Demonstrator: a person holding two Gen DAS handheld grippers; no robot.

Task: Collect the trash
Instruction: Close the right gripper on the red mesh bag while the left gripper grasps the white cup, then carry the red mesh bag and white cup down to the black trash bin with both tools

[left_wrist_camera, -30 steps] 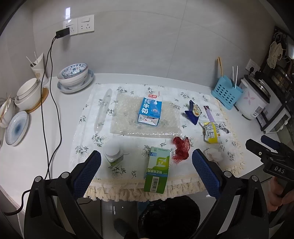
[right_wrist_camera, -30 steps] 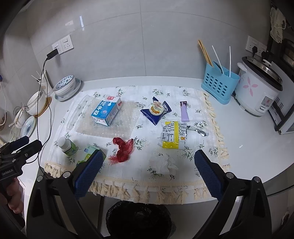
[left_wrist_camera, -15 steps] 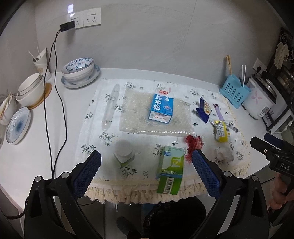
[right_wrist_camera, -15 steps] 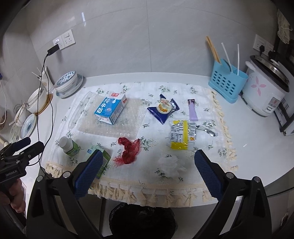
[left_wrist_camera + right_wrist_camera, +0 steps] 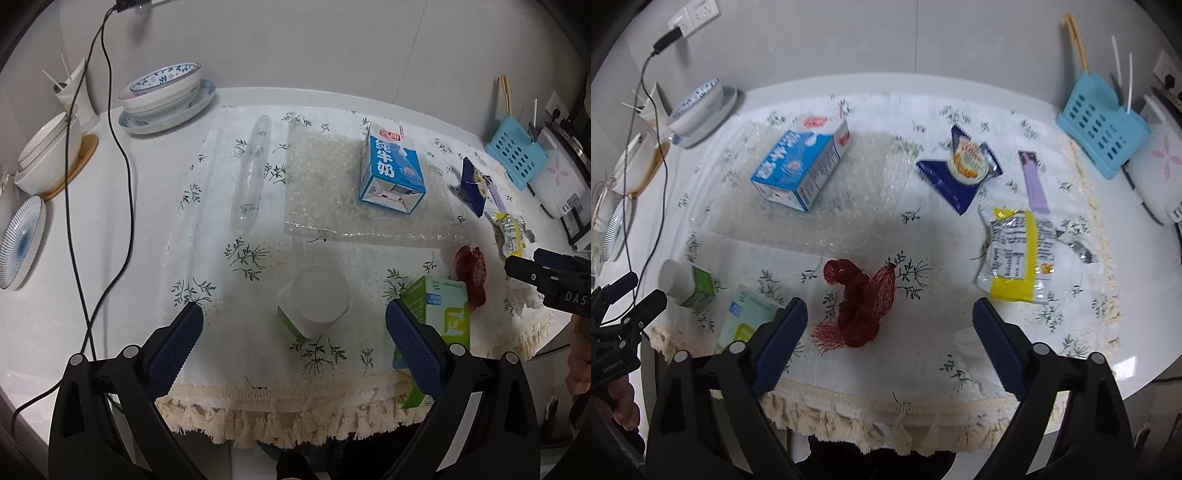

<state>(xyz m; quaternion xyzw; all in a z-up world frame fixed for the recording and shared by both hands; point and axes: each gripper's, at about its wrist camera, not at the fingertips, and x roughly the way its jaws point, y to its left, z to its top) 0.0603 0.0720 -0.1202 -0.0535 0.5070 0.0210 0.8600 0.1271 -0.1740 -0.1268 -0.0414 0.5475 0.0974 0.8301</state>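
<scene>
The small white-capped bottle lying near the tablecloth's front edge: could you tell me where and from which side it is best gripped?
Grip the white-capped bottle across its green-labelled body, from above: it lies on its side with the cap uppermost in the left wrist view, flanks free.

Right gripper (image 5: 890, 341), jaws closing, straddles red mesh bag (image 5: 862, 302).

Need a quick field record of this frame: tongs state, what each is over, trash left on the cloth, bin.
left tongs: open, above white-capped bottle, nothing held
right tongs: open, jaws just narrowing, red mesh net between them, not gripped
trash on cloth: blue milk carton, green box, yellow wrapper, blue snack packet, purple sachet, bubble wrap
bin: dark bag below table edge
</scene>
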